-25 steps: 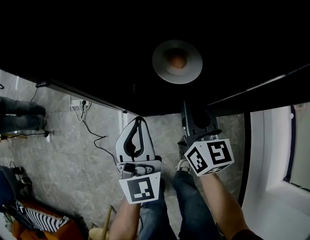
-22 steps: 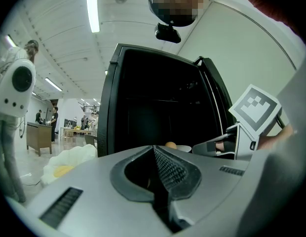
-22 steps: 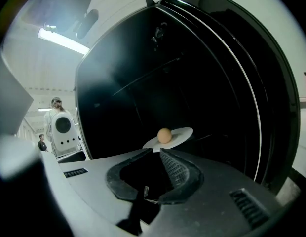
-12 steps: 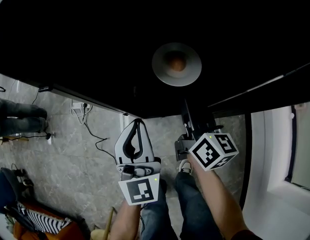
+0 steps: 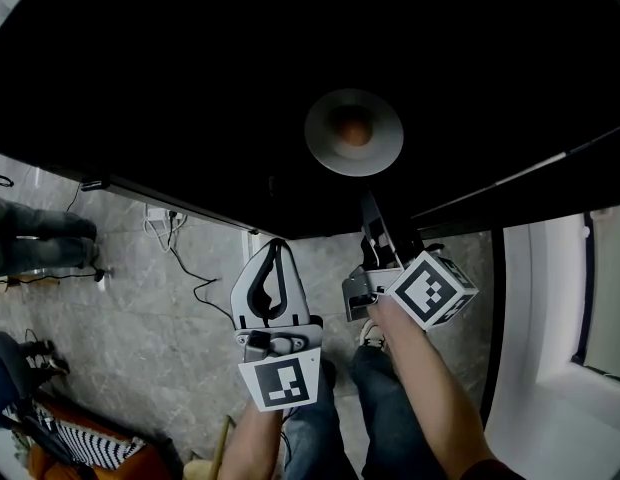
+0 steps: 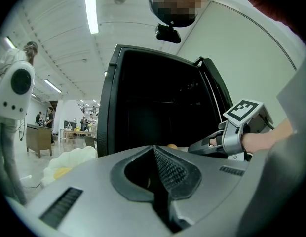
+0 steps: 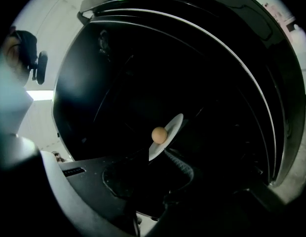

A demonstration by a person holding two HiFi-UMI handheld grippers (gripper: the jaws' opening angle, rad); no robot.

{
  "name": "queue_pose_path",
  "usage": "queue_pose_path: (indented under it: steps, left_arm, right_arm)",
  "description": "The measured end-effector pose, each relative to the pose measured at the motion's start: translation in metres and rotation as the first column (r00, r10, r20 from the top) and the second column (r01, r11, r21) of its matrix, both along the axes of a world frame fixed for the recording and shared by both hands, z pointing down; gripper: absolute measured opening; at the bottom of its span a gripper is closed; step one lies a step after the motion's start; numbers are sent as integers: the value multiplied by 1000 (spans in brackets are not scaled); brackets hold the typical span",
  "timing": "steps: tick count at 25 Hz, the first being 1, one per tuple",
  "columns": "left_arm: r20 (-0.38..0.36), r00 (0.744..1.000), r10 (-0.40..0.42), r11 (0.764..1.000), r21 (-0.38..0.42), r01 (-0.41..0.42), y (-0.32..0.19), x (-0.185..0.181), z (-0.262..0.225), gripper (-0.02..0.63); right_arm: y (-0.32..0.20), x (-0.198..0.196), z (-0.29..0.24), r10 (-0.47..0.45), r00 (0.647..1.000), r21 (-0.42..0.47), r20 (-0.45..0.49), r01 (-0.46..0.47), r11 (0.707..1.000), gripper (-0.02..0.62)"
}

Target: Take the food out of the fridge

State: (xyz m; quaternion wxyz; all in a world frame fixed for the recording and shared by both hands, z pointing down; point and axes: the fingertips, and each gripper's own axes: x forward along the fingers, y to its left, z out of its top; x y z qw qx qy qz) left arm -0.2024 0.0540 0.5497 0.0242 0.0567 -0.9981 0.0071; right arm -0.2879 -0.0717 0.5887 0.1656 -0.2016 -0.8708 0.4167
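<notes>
Two empty, clenched claws: left claw (image 5: 278,242) idle, right claw (image 5: 371,213) aimed at the plate (image 5: 382,148). We'd open, grip the rim level; round food (image 5: 353,124) could roll.

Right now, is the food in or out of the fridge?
In: the food sits on its plate inside the dark fridge.

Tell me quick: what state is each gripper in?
Left gripper: closed, holding nothing.
Right gripper: appears closed, holding nothing.
</notes>
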Motion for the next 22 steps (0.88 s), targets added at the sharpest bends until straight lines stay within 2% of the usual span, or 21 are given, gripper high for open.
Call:
queue_pose_path:
  steps: [3, 7, 12, 22]
  left_arm:
    - [-2, 1000, -3, 1000, -3, 3, 2, 0, 1, 14]
    - [-2, 1000, -8, 1000, 1, 8, 3, -1, 2, 14]
    - [-4, 1000, -11, 1000, 0, 11, 2, -1, 4, 14]
    - [0, 1000, -16, 1000, -3, 16, 4, -2, 5, 14]
  right_arm:
    - [-5, -6, -1, 28, 999, -29, -22, -28, 999, 92]
    - [-8, -13, 2, 54, 996, -132, -72, -64, 989, 94]
    - [-9, -20, 7, 74, 989, -286, -126, -107, 952, 94]
    - [-8, -30, 15, 76, 982, -435, -172, -145, 889, 95]
